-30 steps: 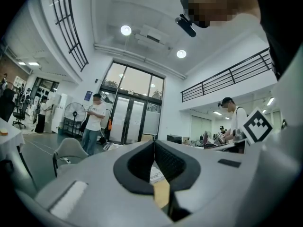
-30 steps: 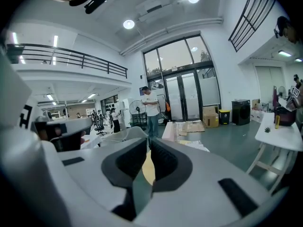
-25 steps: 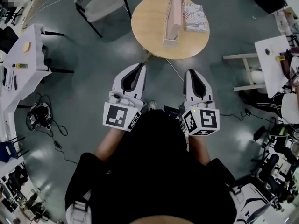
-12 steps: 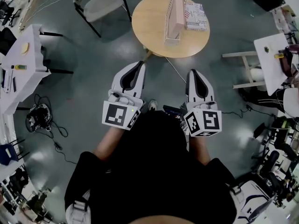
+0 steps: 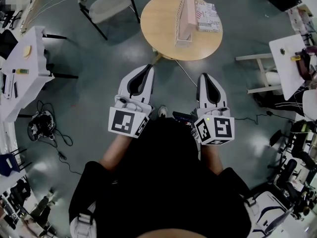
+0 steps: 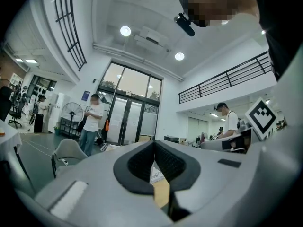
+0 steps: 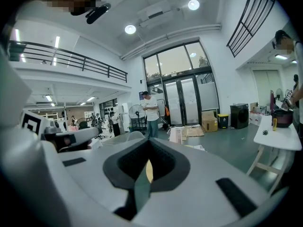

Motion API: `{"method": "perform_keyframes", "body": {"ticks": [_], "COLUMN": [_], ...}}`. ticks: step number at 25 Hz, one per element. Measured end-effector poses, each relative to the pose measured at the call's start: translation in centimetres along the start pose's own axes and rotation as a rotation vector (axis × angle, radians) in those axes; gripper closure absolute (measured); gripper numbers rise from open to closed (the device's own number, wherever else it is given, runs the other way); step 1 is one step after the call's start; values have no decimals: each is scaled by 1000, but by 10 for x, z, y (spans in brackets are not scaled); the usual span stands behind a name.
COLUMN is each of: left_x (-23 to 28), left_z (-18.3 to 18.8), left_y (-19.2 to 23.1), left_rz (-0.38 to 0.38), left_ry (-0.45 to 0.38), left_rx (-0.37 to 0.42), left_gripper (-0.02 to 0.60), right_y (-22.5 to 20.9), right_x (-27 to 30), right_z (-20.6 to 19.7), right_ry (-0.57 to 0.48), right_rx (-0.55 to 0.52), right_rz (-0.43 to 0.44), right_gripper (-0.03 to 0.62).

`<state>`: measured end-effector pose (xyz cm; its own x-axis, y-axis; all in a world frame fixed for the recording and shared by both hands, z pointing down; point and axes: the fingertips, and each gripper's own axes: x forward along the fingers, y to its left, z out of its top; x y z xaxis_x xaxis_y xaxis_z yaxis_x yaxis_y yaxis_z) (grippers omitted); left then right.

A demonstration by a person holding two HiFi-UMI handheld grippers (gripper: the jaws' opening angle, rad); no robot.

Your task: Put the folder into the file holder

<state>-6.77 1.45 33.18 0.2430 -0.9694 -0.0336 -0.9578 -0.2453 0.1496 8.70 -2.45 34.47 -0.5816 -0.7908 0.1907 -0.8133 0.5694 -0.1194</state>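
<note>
Standing upright on the round wooden table (image 5: pixel 158 31), the file holder (image 5: pixel 182 37) is noted towards the table's nearer edge, with a pinkish panel (image 5: pixel 186 11) rising within it; whether that panel is the holder's own wall or something filed cannot be told. A flat printed item, judged to be the folder (image 5: pixel 208 18), is seen lying on the table just beside the holder's right side, outside it. The left claw (image 5: pixel 147 68) and the right claw (image 5: pixel 204 76) are held close to the body, well apart from the table, each pressed together with nothing pinched. Several hazards are identified. A folder lying flat offers little edge, so it could be pushed across the table rather than lifted. The holder is tall and narrow and could be tipped or shoved off by a misaligned entry. A one-sided pinch could let the folder sag and catch on the rim.
</note>
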Motion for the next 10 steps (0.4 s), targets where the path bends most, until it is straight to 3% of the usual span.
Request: {"method": "perform_keyframes", "body": {"ticks": [10], "left_x": [-10], "left_z": [3], "left_y": [2], "left_rz": [-1], "left_ry": [-6], "left_rx": [3], "left_gripper": [575], "right_y": [11], "right_x": [-1], "right_z": [-1], "right_ry": [-7], "right_rx": [-9], "right_rz": [5], "right_gripper": [600]}}
